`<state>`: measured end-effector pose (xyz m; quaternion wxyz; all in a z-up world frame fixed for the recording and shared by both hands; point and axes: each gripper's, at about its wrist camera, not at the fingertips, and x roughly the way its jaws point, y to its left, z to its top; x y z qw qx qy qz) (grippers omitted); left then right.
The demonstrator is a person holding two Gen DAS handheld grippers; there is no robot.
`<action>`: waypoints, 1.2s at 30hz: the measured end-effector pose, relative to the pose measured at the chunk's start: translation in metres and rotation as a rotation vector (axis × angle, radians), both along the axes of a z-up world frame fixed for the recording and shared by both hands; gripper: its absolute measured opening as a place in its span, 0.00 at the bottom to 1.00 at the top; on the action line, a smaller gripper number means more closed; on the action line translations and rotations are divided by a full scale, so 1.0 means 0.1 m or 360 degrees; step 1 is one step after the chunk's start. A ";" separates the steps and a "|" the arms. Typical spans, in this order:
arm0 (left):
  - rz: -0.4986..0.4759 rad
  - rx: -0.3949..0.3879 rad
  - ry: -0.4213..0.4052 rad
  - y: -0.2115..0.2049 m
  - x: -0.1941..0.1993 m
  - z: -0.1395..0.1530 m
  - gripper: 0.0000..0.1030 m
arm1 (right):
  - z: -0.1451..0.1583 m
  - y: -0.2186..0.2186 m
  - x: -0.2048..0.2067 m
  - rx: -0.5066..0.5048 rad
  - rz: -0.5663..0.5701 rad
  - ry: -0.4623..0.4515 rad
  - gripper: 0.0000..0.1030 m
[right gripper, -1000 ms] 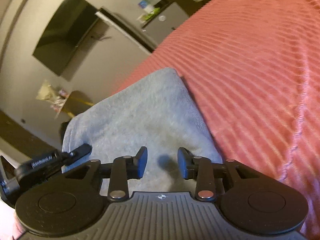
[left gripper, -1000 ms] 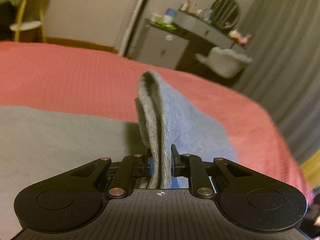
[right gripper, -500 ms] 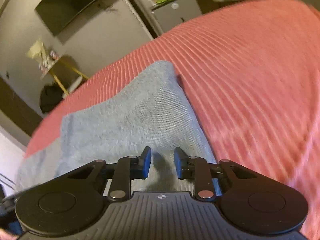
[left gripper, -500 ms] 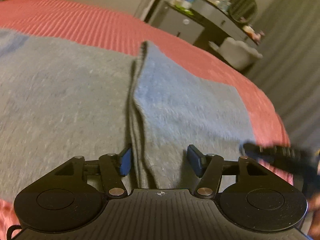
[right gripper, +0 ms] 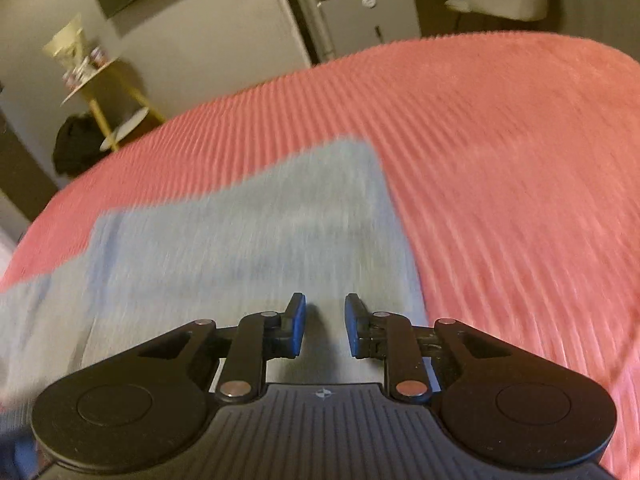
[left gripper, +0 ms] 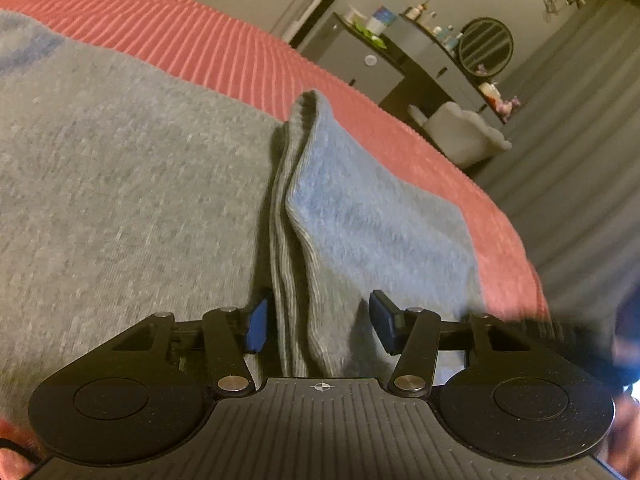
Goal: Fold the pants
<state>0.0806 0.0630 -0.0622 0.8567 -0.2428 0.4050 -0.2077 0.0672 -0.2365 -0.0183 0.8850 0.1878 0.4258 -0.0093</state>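
Grey-blue pants (left gripper: 120,184) lie spread on the red ribbed bedspread (left gripper: 208,48). In the left wrist view a folded-over cuff edge (left gripper: 296,216) stands up as a ridge and runs between the jaws of my left gripper (left gripper: 318,324), which is open around it without pinching. In the right wrist view the pants (right gripper: 248,240) lie flat with a corner pointing away. My right gripper (right gripper: 325,326) is open and empty just above the cloth, near its right edge.
The bedspread (right gripper: 500,168) continues right of the pants to the bed's edge. Beyond the bed stand a dark dresser with a round mirror (left gripper: 486,46), a white chair (left gripper: 466,136), grey curtains (left gripper: 580,152), a yellow side table (right gripper: 102,104) and a wall television.
My left gripper let go of the cuff, opened wide and dropped low over the pants. My right gripper swung left over the cloth and stayed open.
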 end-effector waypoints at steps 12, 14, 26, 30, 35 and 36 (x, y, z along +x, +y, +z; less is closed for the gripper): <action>0.0066 -0.0092 0.0084 -0.05 0.14 -0.10 0.20 | -0.11 -0.14 -0.66 0.0325 -0.0124 -0.0067 0.47; 0.0069 -0.0087 0.0068 -0.04 0.12 -0.06 0.18 | -0.09 -0.05 -0.64 0.0259 -0.0093 -0.0073 0.49; 0.0053 0.0077 -0.0039 -0.01 0.06 0.20 0.16 | 0.05 0.16 -0.71 0.0080 -0.0084 -0.0118 0.53; 0.0096 0.0080 -0.0055 0.10 0.06 0.26 0.16 | 0.06 0.28 -0.68 0.0025 0.0011 -0.0105 0.53; 0.0156 0.0109 -0.0035 0.23 0.06 0.28 0.17 | 0.06 0.38 -0.68 0.0006 0.0112 -0.0089 0.53; 0.0160 0.0120 -0.0044 0.24 0.06 0.29 0.17 | 0.06 0.38 -0.69 0.0013 0.0124 -0.0092 0.53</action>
